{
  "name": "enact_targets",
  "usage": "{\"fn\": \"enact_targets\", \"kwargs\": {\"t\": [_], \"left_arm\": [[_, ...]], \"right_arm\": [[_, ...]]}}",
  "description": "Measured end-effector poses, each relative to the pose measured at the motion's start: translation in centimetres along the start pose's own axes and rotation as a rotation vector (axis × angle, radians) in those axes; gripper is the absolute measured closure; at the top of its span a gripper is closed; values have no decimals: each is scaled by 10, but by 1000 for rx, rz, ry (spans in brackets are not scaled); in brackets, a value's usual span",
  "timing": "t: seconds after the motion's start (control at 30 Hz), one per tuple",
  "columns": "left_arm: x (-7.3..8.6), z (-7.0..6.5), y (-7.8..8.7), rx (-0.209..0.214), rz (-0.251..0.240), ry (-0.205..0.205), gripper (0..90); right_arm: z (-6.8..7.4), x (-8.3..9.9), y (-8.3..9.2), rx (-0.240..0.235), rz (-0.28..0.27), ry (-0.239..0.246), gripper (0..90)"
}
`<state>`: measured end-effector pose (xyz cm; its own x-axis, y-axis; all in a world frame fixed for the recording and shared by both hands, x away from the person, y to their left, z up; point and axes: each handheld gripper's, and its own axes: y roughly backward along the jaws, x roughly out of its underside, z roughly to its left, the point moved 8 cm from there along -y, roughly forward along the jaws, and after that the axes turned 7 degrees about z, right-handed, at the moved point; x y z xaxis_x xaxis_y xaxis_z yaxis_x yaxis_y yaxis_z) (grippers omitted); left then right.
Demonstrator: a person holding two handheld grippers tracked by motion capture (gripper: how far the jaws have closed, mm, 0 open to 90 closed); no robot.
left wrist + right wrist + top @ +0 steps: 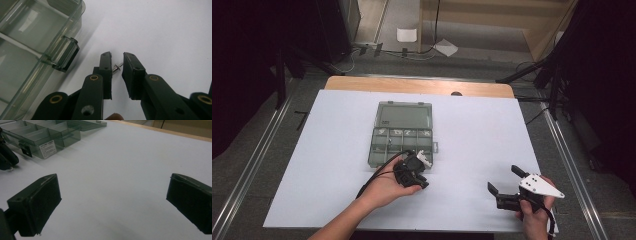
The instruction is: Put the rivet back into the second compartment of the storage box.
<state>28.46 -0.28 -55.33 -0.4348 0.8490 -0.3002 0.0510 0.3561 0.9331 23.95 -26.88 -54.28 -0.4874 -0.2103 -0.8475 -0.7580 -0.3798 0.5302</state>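
At our right, we hold the right hand-held gripper spread wide and empty over the white surface. Farther in, the left hand-held gripper has a small metal screw between its nearly closed jaws, though we cannot tell if both pads press it, just beside the open clear organizer box.

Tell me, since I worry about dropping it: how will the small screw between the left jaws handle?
The screw looks like shiny metal, so probably slick against the pads. It is tiny beside the left gripper, likely light and easily flicked away. Its round shank and head suggest it may roll on the smooth table.
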Motion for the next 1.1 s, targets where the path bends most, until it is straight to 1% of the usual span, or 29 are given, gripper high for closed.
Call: {"fn": "enact_targets", "kwargs": {"t": [0.03, 0.07, 0.27, 0.33, 0.4, 0.47, 0.57, 0.6, 0.7, 0.77, 0.87, 0.93, 0.97, 1.1], "left_arm": [[0, 0, -1, 1, 7, -6, 774], [0, -1, -2, -7, 8, -7, 774], [-1, -1, -3, -9, 5, -9, 777], [-1, 0, -3, -28, 1, -7, 814], [-1, 0, -3, -28, 3, -5, 823], [-1, -1, -3, -38, 10, -12, 829], [-1, 0, -3, -32, 3, 0, 835], [-1, 0, -3, -25, 1, 5, 835], [-1, 1, -2, -23, 4, 7, 835], [-1, 1, 0, -15, -4, 14, 836], [0, 2, 3, -14, -11, 16, 835], [0, 4, 5, -14, -16, 14, 836], [0, 4, 6, -13, -20, 22, 836], [1, 5, 11, -19, -26, 23, 836]], "right_arm": [[0, 0, 0, 2, 2, -3, 0], [-1, 1, 0, 3, 5, -4, 0], [0, 0, 0, 2, -1, 0, 0], [0, 0, 0, 2, -2, 1, 0], [0, 0, 0, 0, -1, 0, 0], [0, 0, 1, 0, 1, 1, 0], [0, 0, 1, 2, -2, -7, 0], [0, 0, 1, 2, 0, -3, 0], [0, -1, 1, 0, -1, -8, 0], [0, 0, 1, -1, 0, 2, 0], [0, 0, 1, 0, 1, -10, 0], [0, 0, 1, -1, 0, 0, 0], [0, 0, 0, 0, -2, 6, 0], [0, -1, 1, 2, -1, 2, 0]]}}
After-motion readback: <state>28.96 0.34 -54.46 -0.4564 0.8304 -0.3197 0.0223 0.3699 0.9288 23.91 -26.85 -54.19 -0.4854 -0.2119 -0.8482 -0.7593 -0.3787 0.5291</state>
